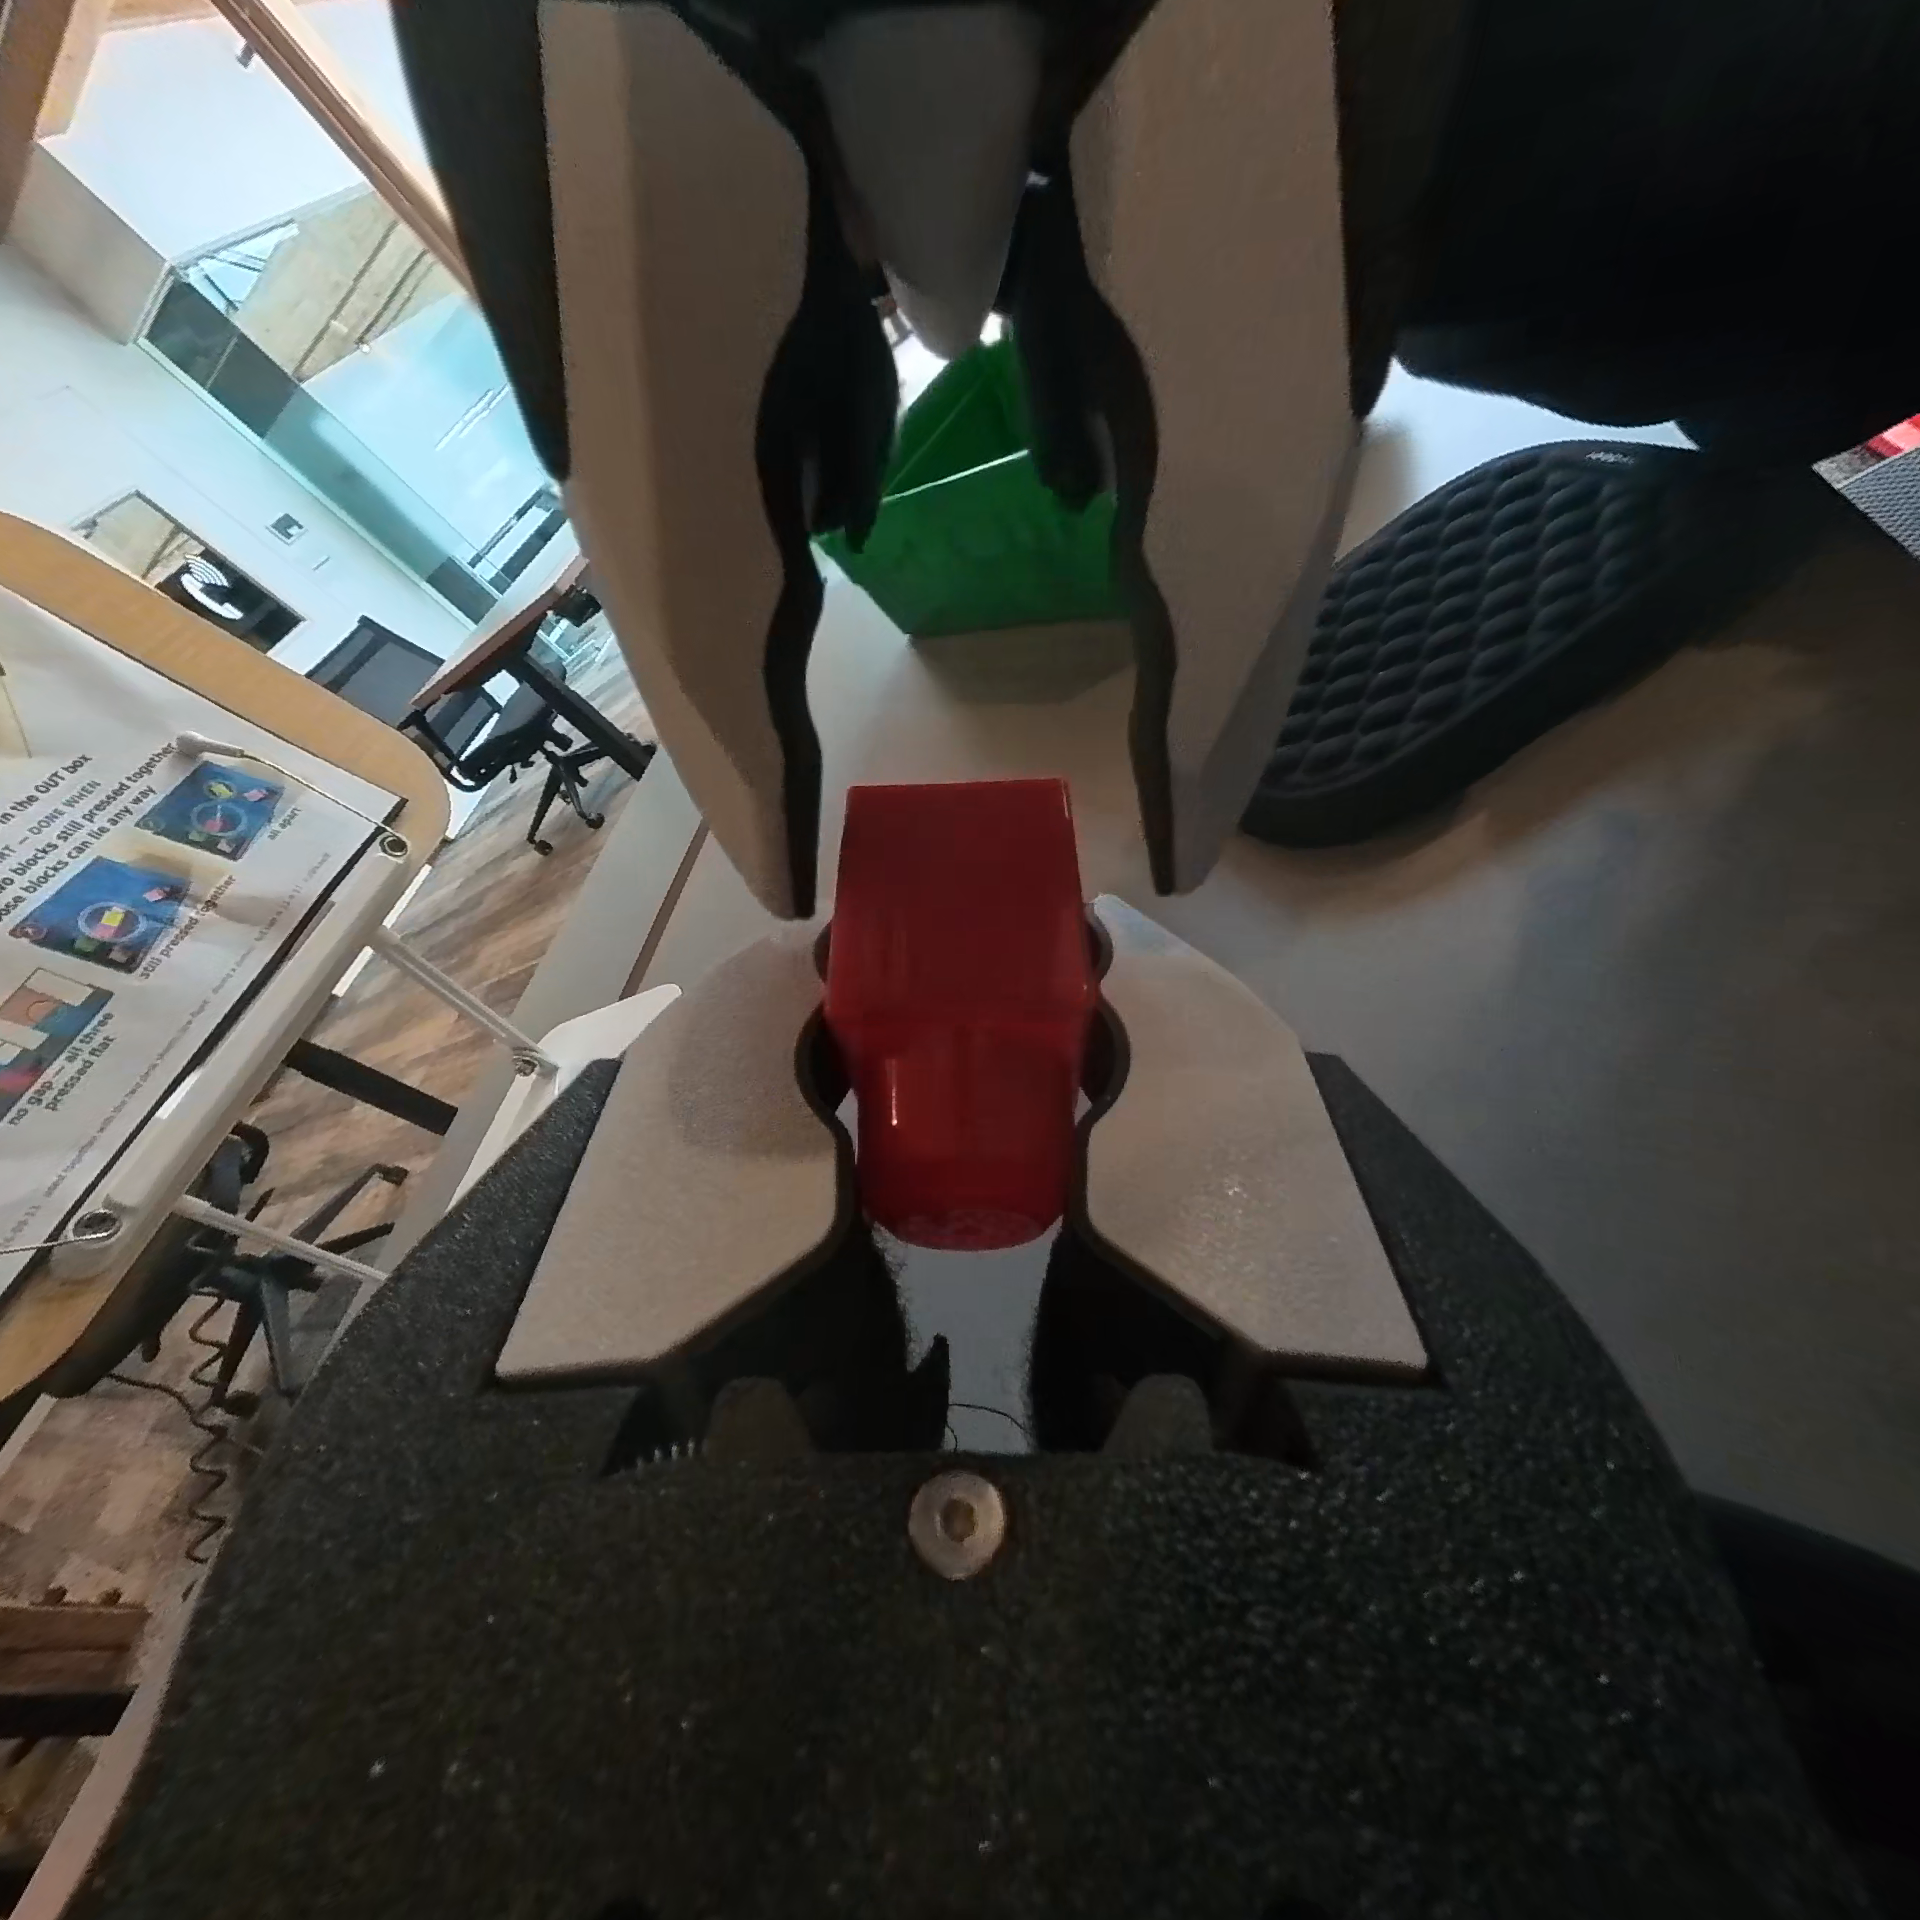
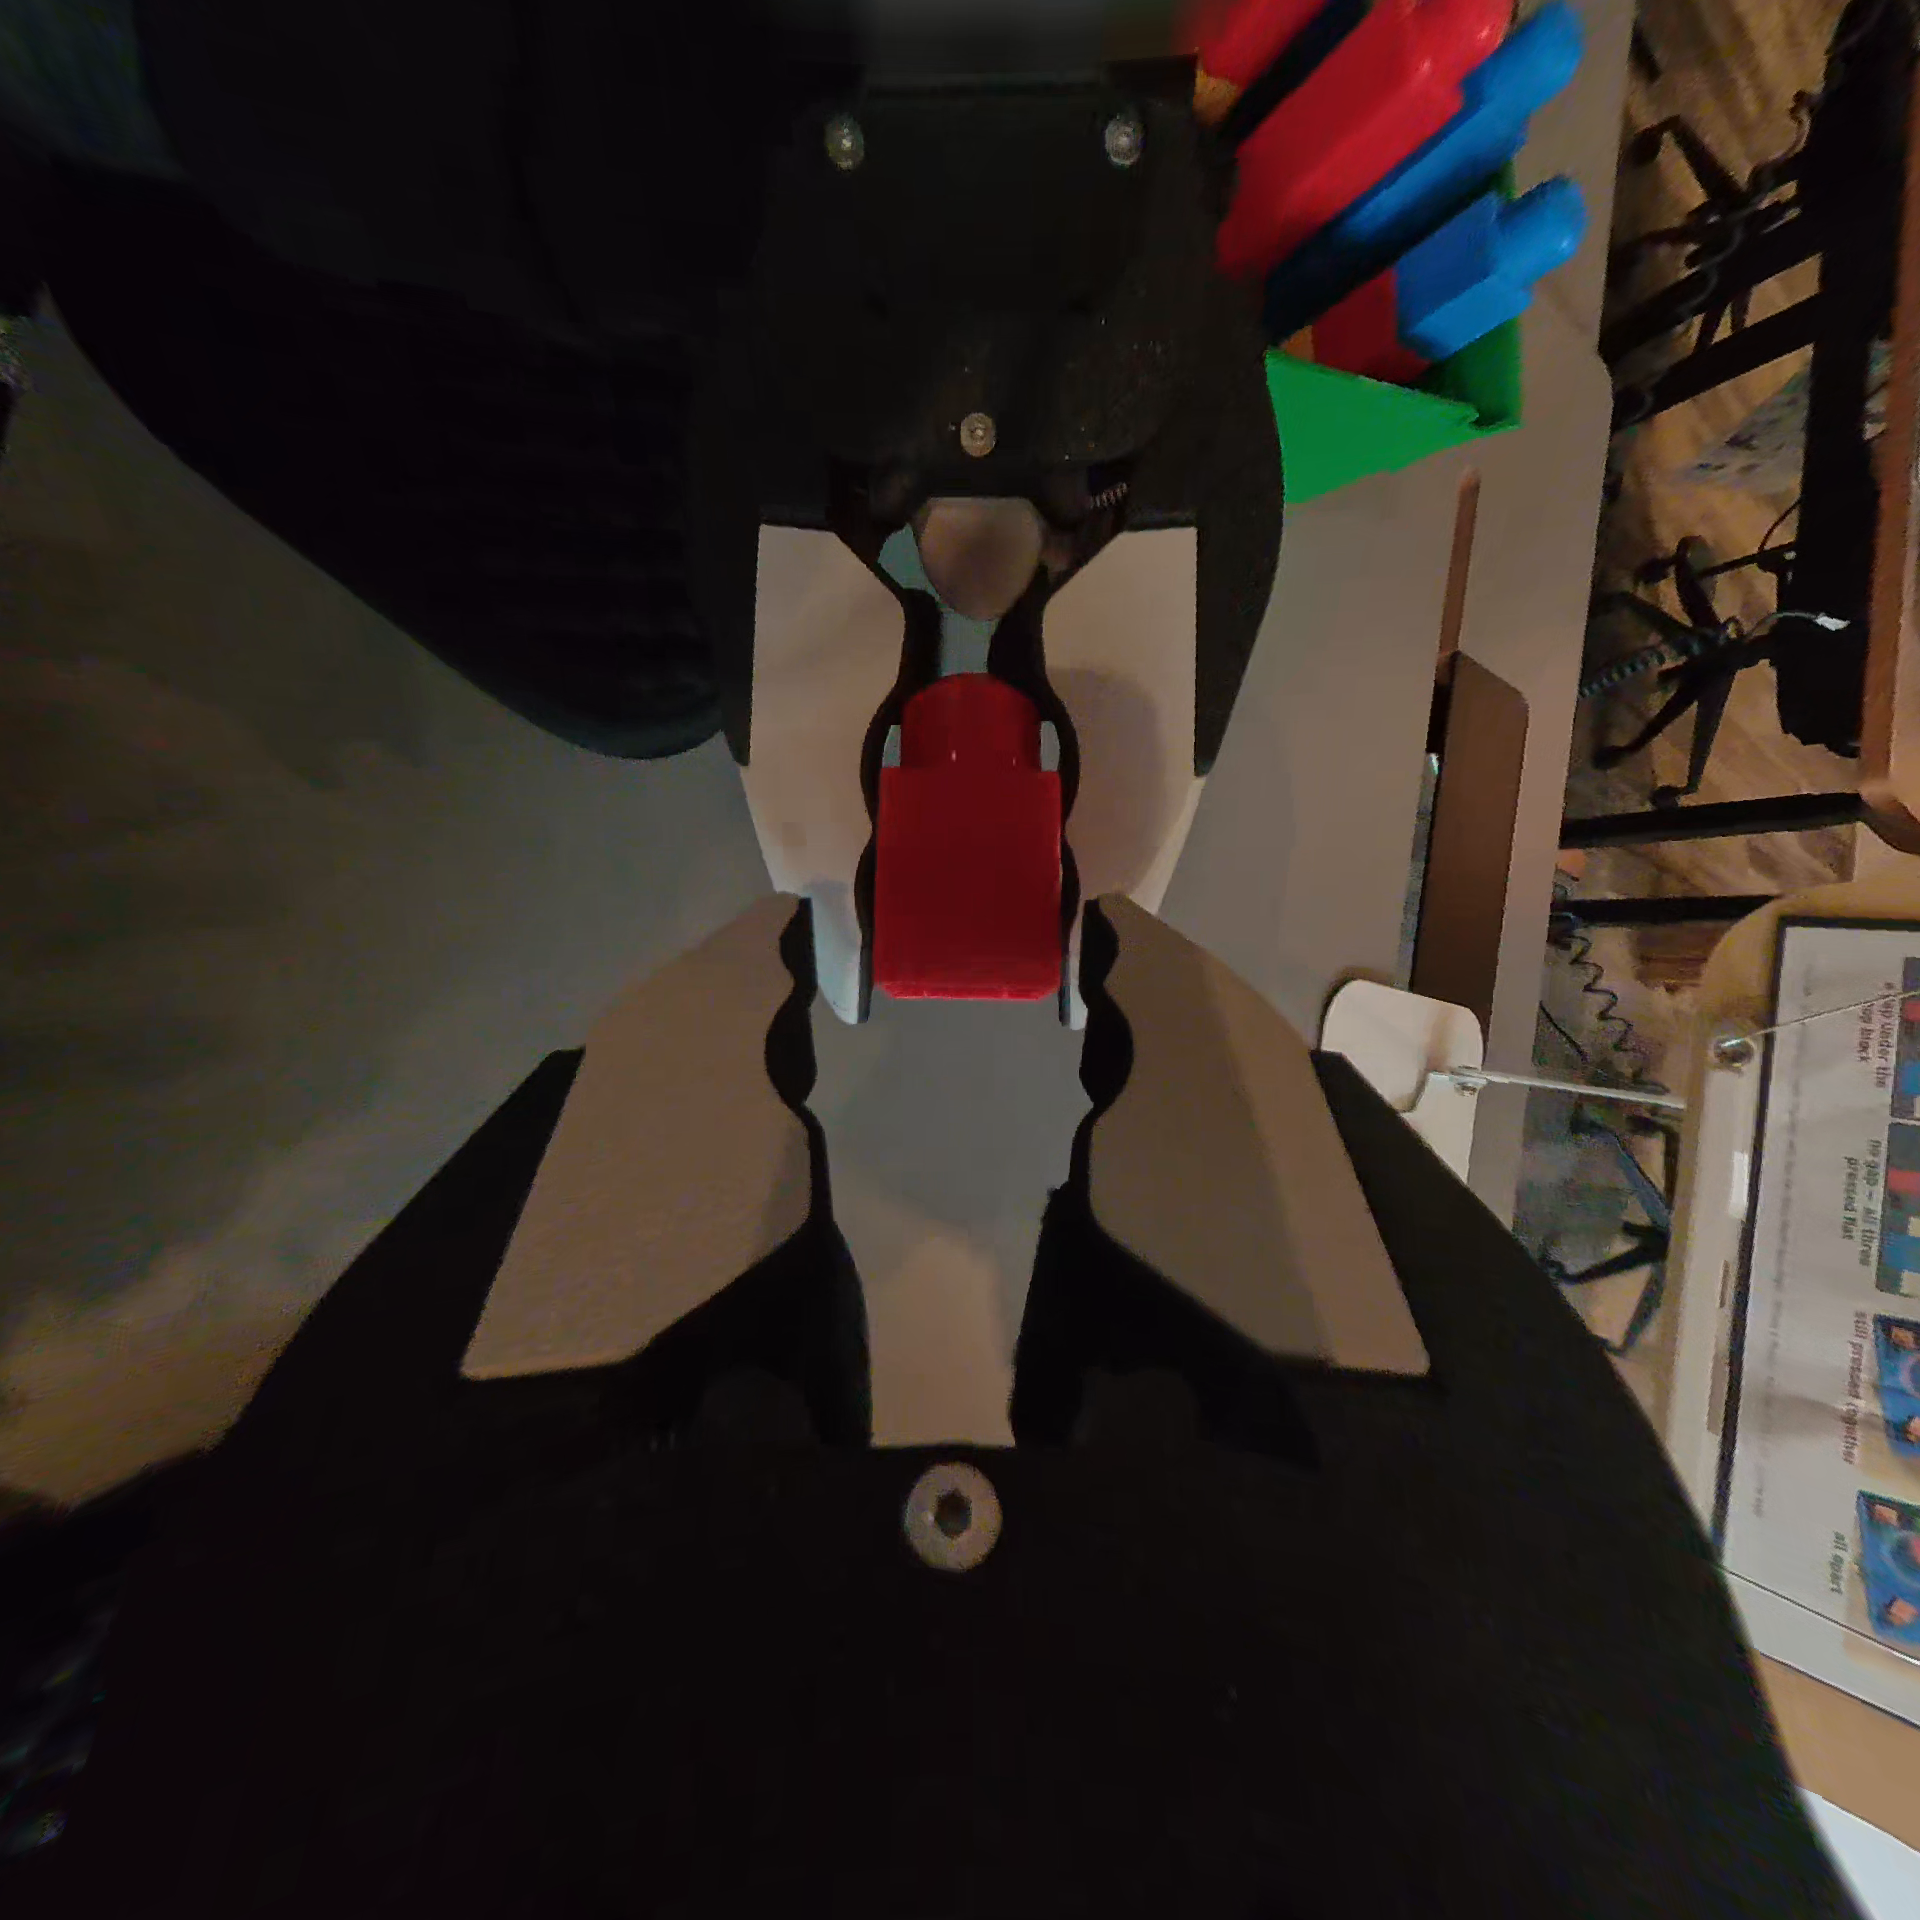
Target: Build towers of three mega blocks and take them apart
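Note:
A single red mega block is clamped between the grey fingers of my left gripper, its stud pointing back toward the camera. My right gripper comes in from the opposite side, open, with its fingertips level with the block's far end and a gap on each side. In the right wrist view my right gripper is open and empty, its tips just short of the red block that the left gripper holds facing it. Both are held above a white table.
A green bin behind the grippers holds red and blue blocks; it also shows in the left wrist view. A black mesh pad lies to the right. An instruction sheet on a wooden board stands off the table edge. Only a small space, under 4 cm, lies between the two pairs of fingers.

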`<state>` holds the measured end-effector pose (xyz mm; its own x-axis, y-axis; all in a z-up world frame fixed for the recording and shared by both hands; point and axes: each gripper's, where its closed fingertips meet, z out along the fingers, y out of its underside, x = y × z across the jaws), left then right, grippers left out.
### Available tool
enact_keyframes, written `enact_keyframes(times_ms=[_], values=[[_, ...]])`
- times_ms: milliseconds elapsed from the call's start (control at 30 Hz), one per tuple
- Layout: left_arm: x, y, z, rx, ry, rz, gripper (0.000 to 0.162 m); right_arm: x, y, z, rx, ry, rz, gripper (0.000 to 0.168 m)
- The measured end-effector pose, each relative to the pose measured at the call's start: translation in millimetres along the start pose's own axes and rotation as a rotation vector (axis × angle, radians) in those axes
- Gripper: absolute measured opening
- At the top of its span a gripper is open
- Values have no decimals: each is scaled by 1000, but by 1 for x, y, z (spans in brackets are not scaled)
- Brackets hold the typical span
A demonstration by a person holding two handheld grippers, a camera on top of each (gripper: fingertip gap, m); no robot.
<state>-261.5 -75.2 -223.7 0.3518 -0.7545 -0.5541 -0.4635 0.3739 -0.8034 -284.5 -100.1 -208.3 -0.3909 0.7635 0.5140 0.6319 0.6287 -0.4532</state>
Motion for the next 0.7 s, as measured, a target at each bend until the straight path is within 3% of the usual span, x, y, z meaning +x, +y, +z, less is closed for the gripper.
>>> enact_keyframes(times_ms=[167, 333, 433, 700], values=[[1, 3, 1, -21, 4, 5, 41, 2, 2, 5, -47, 21, -28, 34], [-1, -2, 1, 10, -10, -20, 42, 5, -1, 1, 14, 39, -5, 34], [-8, -8, -1, 53, -42, -60, 61, 14, 0, -8, 71, 90, 43, 34], [-37, -21, -9, 136, -184, -208, 133, 41, 37, -45, 121, 239, 237, 34]])
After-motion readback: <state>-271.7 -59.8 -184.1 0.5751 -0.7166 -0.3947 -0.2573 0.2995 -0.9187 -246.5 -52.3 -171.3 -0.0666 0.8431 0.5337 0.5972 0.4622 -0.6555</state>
